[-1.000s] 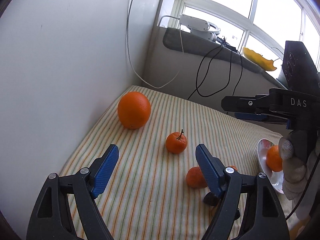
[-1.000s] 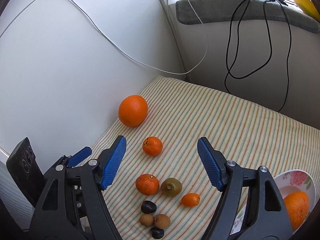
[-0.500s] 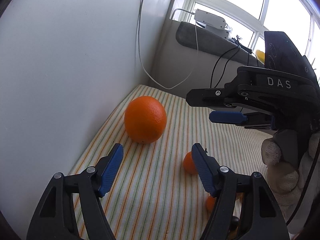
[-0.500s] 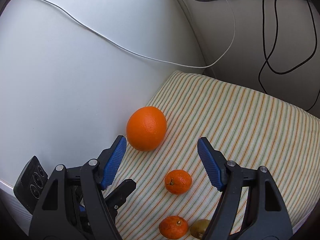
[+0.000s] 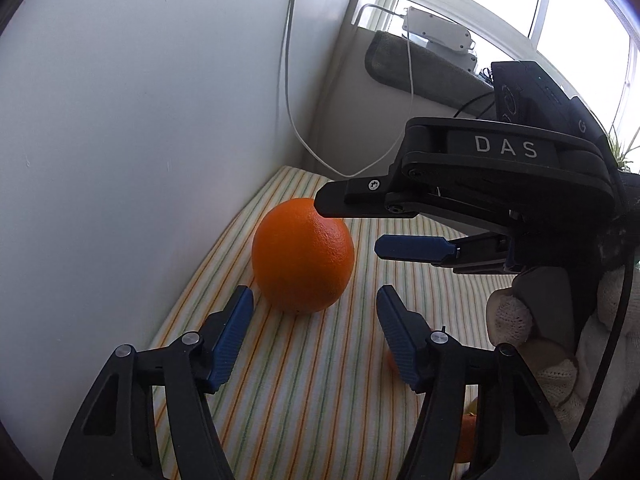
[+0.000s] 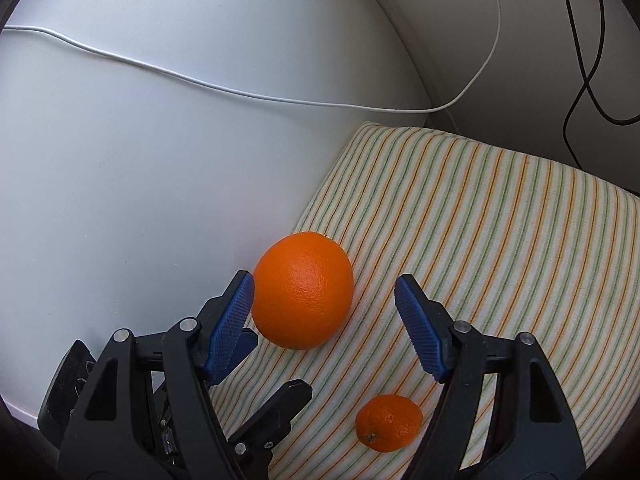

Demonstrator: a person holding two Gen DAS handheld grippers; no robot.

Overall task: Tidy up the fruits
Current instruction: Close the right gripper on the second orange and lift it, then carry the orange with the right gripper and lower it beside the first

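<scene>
Since a second earlier both claws had closed in on the large orange (image 6: 303,290), which sat by the white wall (image 5: 140,120) on the striped tabletop (image 6: 500,240). The left claw (image 5: 314,334) was closing, empty; the right claw (image 6: 324,312) gaped around it, ungripped. One mandarin (image 6: 389,422) lay lower right; a white cable (image 6: 240,92) crossed the wall.

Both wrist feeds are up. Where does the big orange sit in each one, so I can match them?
Left wrist: big orange at centre, on the striped cloth just past the left hand-held gripper, whose jaws are closing, nothing between them.
Right wrist: big orange at lower centre, between the open fingers of the right hand-held gripper.
Shared landmark: the white cable along the wall.
</scene>
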